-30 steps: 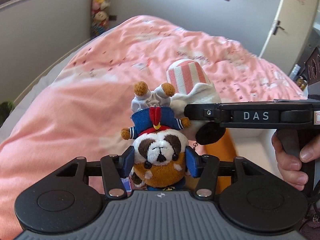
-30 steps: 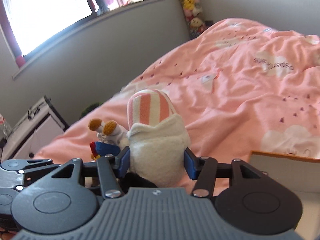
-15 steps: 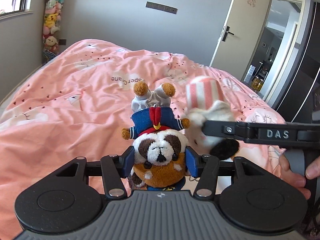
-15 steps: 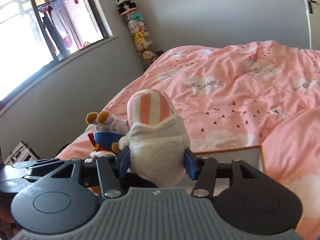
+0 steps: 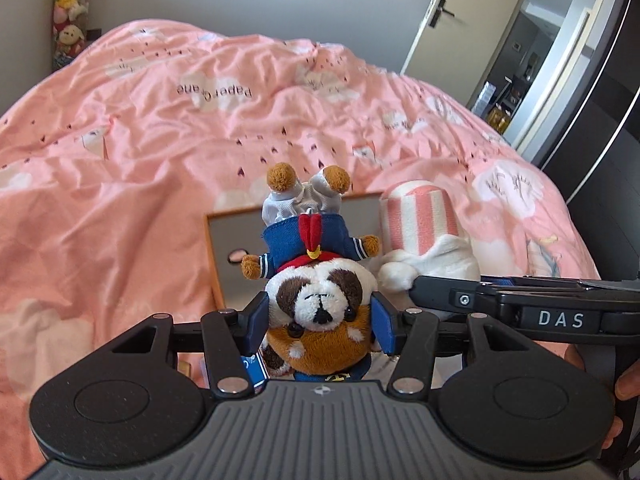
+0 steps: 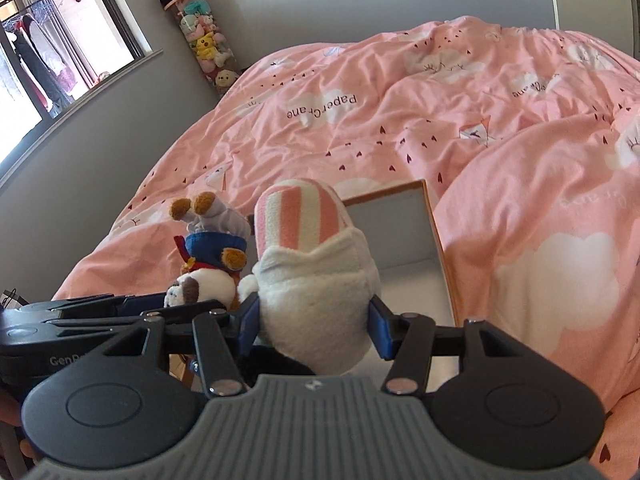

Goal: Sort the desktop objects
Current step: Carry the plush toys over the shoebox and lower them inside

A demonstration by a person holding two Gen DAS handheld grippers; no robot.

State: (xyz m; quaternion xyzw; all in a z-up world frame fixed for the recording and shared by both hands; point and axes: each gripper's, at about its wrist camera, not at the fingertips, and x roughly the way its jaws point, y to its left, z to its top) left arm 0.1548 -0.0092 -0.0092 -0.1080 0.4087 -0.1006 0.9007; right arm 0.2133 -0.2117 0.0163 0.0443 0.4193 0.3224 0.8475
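Observation:
My left gripper [image 5: 318, 326] is shut on a plush dog [image 5: 320, 300] in a blue sailor suit, held upside down by its head. My right gripper [image 6: 314, 326] is shut on a white plush toy [image 6: 316, 296] with a pink-and-white striped end pointing away. Both toys hang side by side above an open box [image 6: 408, 236] with an orange rim and white inside, which lies on the pink bed. The dog also shows in the right wrist view [image 6: 208, 264], and the white toy in the left wrist view [image 5: 424, 232]. The box also shows in the left wrist view [image 5: 232, 240].
A pink duvet [image 5: 160, 128] covers the bed all around the box. A column of plush toys [image 6: 200, 44] stands in the far corner by a window [image 6: 48, 40]. A door [image 5: 436, 12] and a dark wardrobe [image 5: 600, 128] are on the right.
Both grippers have swung with their toys from the bed's side toward the box; the box now lies under and just beyond both toys. Both grips are unchanged.

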